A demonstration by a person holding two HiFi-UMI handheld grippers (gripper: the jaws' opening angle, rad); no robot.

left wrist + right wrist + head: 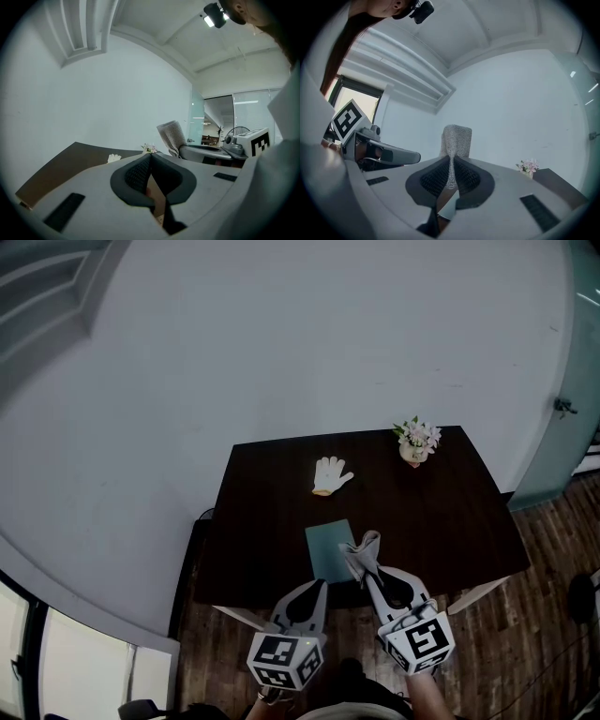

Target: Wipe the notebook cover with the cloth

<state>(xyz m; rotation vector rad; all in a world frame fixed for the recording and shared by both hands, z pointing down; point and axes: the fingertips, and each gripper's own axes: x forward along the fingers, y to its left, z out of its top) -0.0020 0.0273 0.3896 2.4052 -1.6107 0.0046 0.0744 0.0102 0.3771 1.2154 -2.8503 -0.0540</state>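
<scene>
The left gripper (321,585) is closed and empty, the right gripper (369,570) clamps the cloth (362,547) over the teal notebook (325,546) at the worktop's (272,493) near edge; wiping seemingly unstarted, cloth needs lowering onto cover.

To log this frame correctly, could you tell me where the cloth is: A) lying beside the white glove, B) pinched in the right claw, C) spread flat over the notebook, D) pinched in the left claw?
B: in the right gripper view the cloth stands clamped between the jaws of the right claw; the left claw is shut and empty.
</scene>
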